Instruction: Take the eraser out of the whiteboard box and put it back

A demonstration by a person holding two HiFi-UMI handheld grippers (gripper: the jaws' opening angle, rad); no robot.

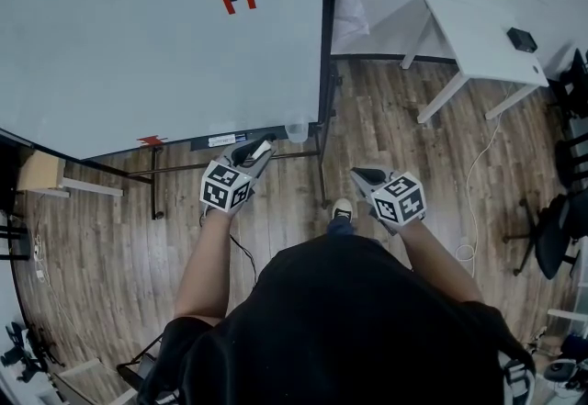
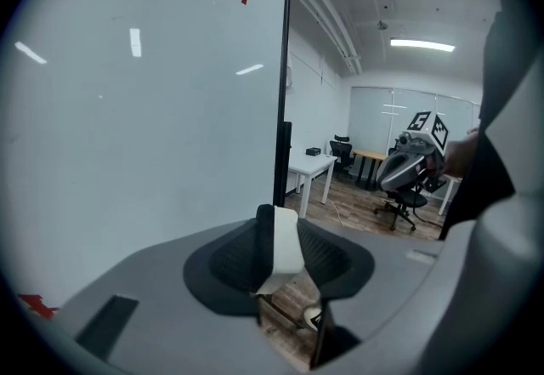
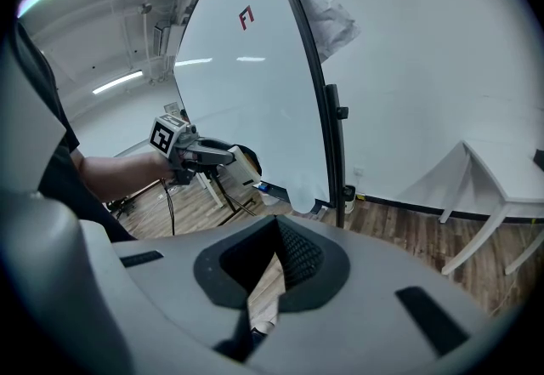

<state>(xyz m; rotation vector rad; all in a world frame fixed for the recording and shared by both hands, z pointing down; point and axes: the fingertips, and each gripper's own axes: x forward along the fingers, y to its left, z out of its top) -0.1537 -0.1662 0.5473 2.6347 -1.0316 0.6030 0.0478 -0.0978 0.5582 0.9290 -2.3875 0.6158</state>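
The eraser, a white block with a black felt side, is clamped upright between the jaws of my left gripper. In the head view the left gripper holds the eraser just below the whiteboard, left of the small clear box on its lower rail. The right gripper view also shows the eraser and the box. My right gripper hangs lower right over the floor. Its jaws meet with nothing between them.
The whiteboard's black frame post and stand legs are in front of me. A white table with a small black object stands to the right. Office chairs and a floor cable lie further right.
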